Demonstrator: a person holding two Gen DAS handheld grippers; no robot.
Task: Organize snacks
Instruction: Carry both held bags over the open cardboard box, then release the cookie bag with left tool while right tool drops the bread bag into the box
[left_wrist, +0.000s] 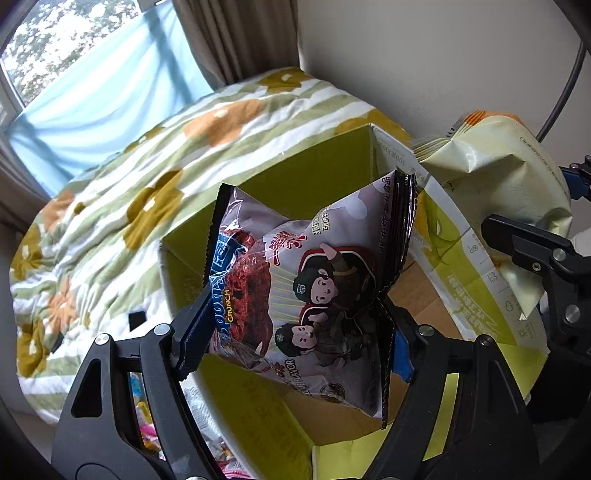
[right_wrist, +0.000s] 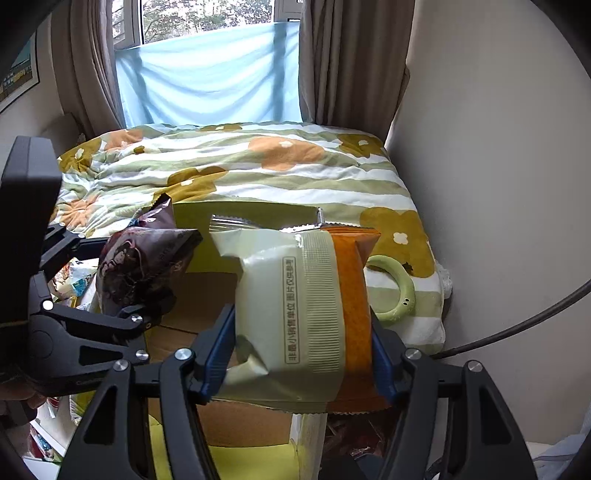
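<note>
My left tool grasps the grey cartoon-printed crinkly snack bag, hanging directly above the open yellow-green cardboard box; my right tool clamps the pale-green and orange snack bag beside it, over the same box

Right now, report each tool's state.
Left tool: shut on the purple bag.
Right tool: shut on the green bag.
</note>
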